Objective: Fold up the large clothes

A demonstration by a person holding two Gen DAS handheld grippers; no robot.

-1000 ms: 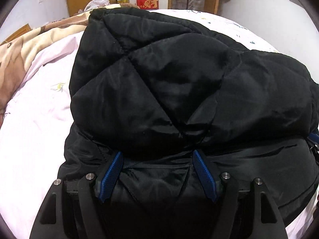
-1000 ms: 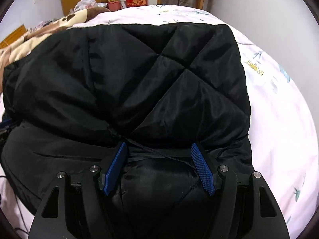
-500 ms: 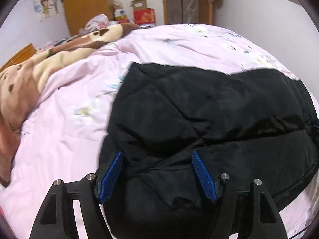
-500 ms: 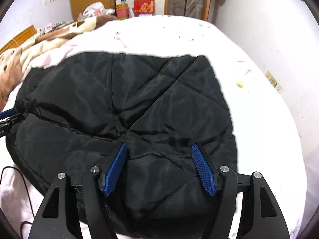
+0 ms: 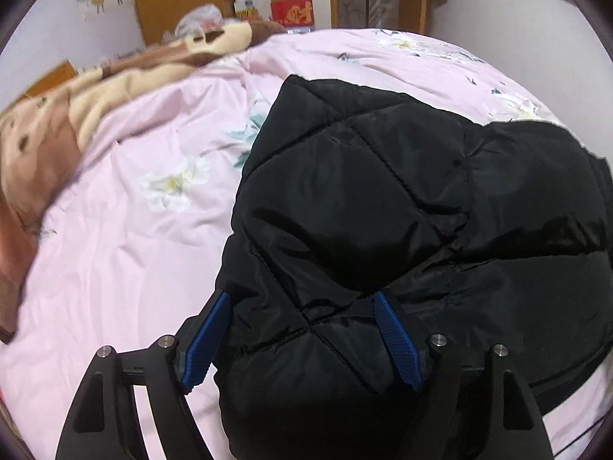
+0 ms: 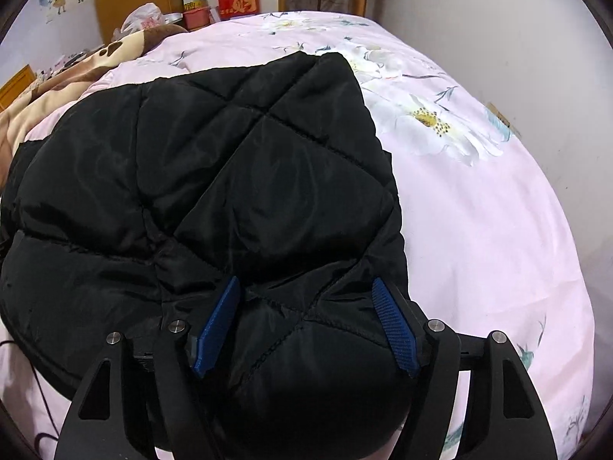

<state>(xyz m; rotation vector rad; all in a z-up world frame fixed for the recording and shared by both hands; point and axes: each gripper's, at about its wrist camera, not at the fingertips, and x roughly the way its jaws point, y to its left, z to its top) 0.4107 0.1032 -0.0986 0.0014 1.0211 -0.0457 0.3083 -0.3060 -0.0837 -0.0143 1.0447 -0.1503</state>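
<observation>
The bed (image 5: 115, 268) under its pink flowered sheet is the widest thing before me, with a brown-and-cream blanket (image 5: 69, 115) bunched along its far left side and a wall close off the right side. On the middle of the bed lies the black quilted jacket (image 5: 383, 199), which a second ago filled both my views as a raised mound and now sits lower and flatter, its folded top layer settled over the part beneath; I judge one fold has just been laid down and a further fold or a tidying press is what remains. My left hand-held gripper (image 5: 302, 339) straddles the jacket's near left corner, its jaws having just opened wider, the puffy cloth bulging between the blue pads but seemingly not pinched. My right hand-held gripper (image 6: 310, 327) stands likewise at the near right corner, jaws just widened, padding between them, apparently released. The jacket's left edge has broad bare sheet beside it for swinging cloth over; the right edge has sheet too, though the wall leaves less room. A thin dark cable (image 6: 38, 395) lies by the near left edge.
</observation>
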